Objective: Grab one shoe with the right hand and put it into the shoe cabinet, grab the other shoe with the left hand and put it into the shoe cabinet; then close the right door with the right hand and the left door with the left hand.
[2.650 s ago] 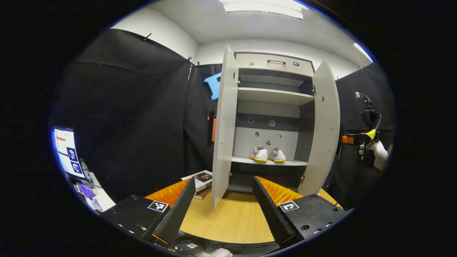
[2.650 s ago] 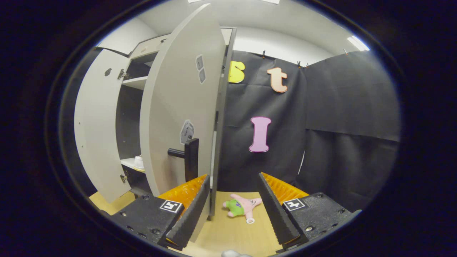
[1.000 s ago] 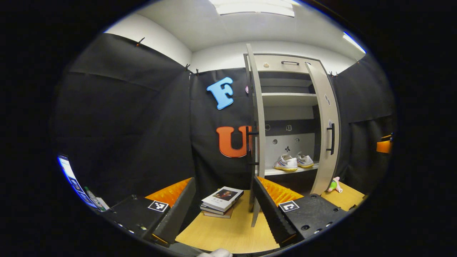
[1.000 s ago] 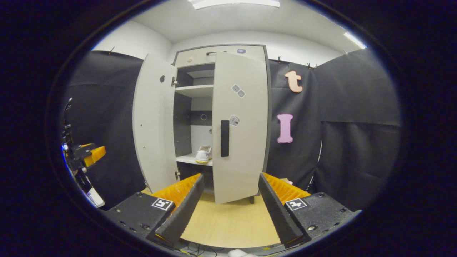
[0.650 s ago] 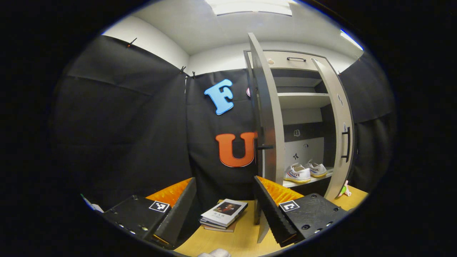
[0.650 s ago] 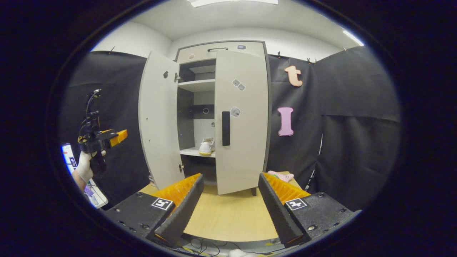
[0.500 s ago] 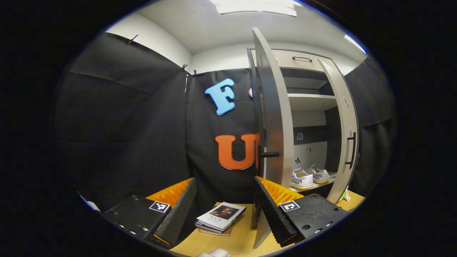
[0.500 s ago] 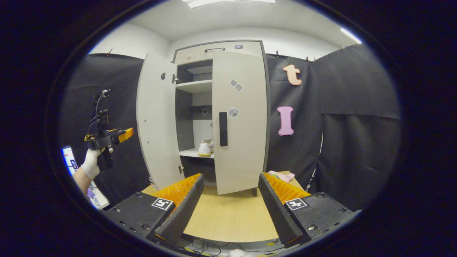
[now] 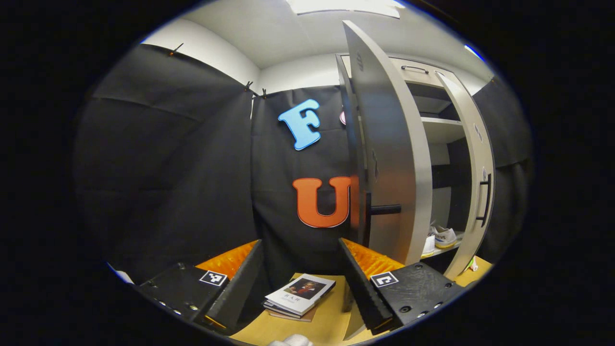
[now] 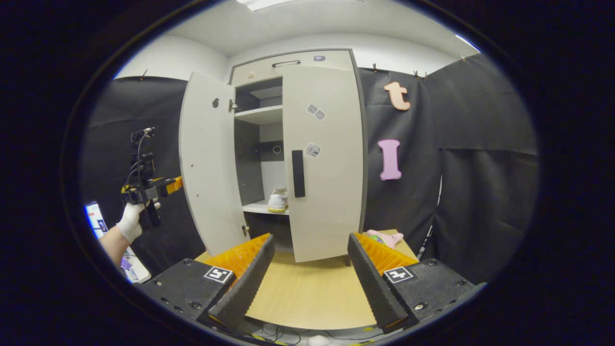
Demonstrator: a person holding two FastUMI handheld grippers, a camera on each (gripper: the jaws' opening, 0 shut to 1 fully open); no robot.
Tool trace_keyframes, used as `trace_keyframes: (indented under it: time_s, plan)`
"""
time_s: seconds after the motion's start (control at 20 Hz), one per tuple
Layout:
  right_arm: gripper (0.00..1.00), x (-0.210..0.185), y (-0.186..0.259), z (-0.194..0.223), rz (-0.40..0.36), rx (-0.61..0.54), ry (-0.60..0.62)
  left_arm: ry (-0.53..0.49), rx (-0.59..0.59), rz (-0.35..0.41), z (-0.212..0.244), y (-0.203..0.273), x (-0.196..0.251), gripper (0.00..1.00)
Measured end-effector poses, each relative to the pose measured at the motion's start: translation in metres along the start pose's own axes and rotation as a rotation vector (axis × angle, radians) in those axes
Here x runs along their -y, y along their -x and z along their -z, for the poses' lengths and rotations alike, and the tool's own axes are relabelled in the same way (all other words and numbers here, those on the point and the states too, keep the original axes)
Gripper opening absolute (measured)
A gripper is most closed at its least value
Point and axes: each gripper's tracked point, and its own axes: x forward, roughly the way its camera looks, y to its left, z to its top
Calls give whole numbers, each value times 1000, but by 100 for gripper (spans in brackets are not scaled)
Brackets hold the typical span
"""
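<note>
My left gripper view sits close behind the open left door (image 9: 389, 158), looking along its outer face past its edge into the shoe cabinet (image 9: 447, 144). My right gripper view looks squarely at the shoe cabinet (image 10: 298, 60) from farther back. Both views share the left door (image 10: 206, 158), right door (image 10: 324, 158) and inner shelves.

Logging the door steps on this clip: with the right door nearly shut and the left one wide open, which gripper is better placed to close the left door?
Left. The left gripper sits just outside the open left door; the right gripper faces the right door.
</note>
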Motion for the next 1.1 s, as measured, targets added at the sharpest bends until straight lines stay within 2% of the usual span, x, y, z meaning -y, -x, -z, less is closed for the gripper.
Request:
trace_keyframes:
  time_s: [0.05,0.1,0.15,0.45,0.8,1.1]
  plan:
    - [99,-2,-1,-2,-10,2,6,-4,4,5,-1,0,2,90]
    - [99,-6,-2,-3,-19,2,12,4,2,14,-1,3,6,77]
    - [99,-8,-3,-3,-28,1,17,18,4,25,-2,5,13,90]
    - [99,-13,-4,-4,-57,-10,36,24,19,107,-8,16,67,90]
    - [100,5,-11,-1,-36,-26,30,78,16,217,-8,12,141,90]
    - [99,22,-15,-3,-11,-17,29,95,35,248,-26,2,185,97]
